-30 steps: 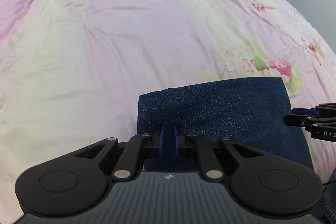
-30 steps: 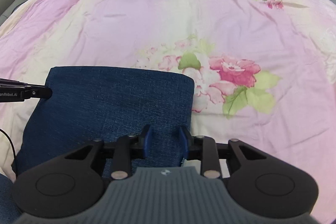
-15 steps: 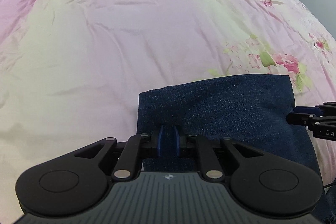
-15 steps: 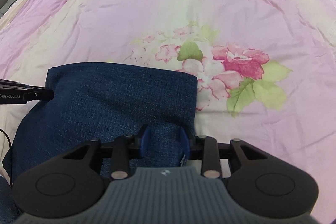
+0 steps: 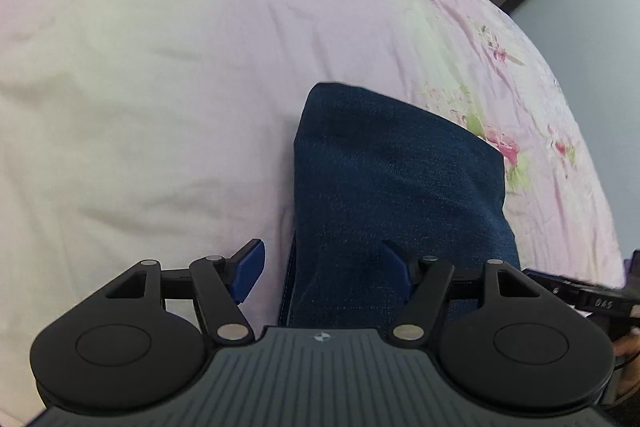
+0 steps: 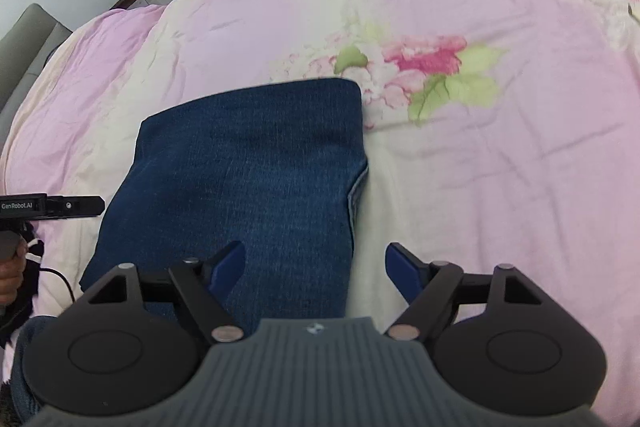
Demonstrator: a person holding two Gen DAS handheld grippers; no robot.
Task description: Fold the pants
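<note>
pants: folded dark denim pants [image 5: 396, 195] lie flat on the bed [image 5: 160, 107], as a compact block on the pink floral cover.
left hand-held gripper: the left hand-held gripper [image 5: 324, 269] is spread wide and its jaws have just been opening; the pants' left edge lies between the blue pads, neither pad pressing on it.
right hand-held gripper: the right hand-held gripper [image 6: 316, 269] is likewise spread, jaws just opened; the pants' right edge with its seam sits between them, unpinched.
direction: the block runs straight ahead of both tools, its long axis pointing away from them; the fold forms the far edge.
nearer hand: judged about equal, one at each near corner.
next move: likely pulling back, or smoothing, since the fold looks nearly done.
hidden: the near end of the pants is covered by the tool bodies; the layers underneath cannot be counted; a person's hand [image 6: 10, 277] is cut off at the frame edge.
</note>
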